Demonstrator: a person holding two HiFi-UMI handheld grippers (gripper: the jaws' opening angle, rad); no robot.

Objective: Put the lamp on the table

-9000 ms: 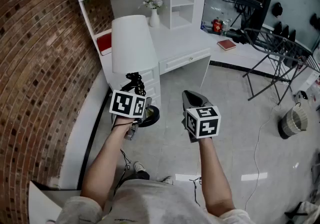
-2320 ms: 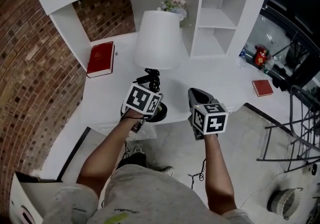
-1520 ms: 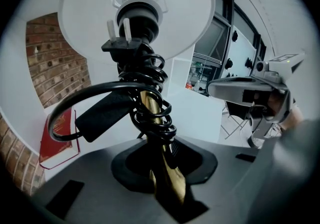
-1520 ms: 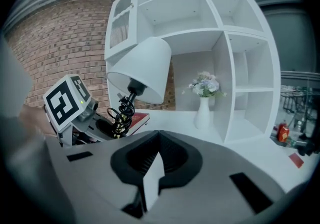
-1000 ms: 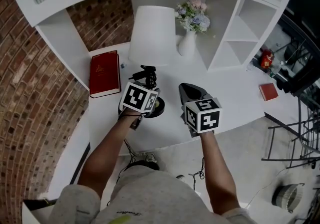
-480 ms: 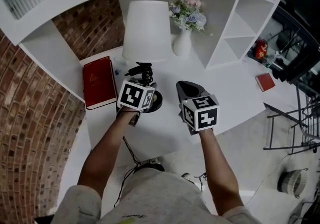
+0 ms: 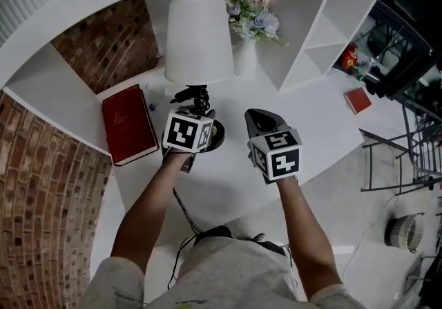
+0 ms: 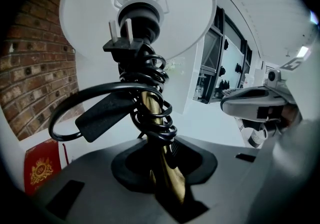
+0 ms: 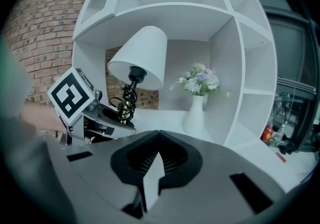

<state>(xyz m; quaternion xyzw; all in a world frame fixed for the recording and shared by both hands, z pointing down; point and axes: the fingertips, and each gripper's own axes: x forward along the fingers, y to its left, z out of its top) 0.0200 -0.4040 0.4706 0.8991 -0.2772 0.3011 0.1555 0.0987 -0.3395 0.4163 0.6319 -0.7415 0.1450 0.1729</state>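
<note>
- Gripping is done by the left gripper (image 8: 167, 195): its jaws are clamped on the brass stem (image 8: 150, 113) of the white-shaded table lamp (image 7: 199, 38), round which a black cord (image 8: 150, 75) is coiled.
- The right gripper (image 9: 150, 175) is seen beside it, its jaws closed together on nothing.
- The lamp's black round base (image 7: 214, 135) is seen over the white desk top (image 7: 228, 183). Contact cannot be told, so placing is judged in hand.
- Next, the base should be lowered flat, clear of the red hardback book (image 7: 128, 124) and white flower vase (image 7: 245, 59) beyond, then released.
</note>
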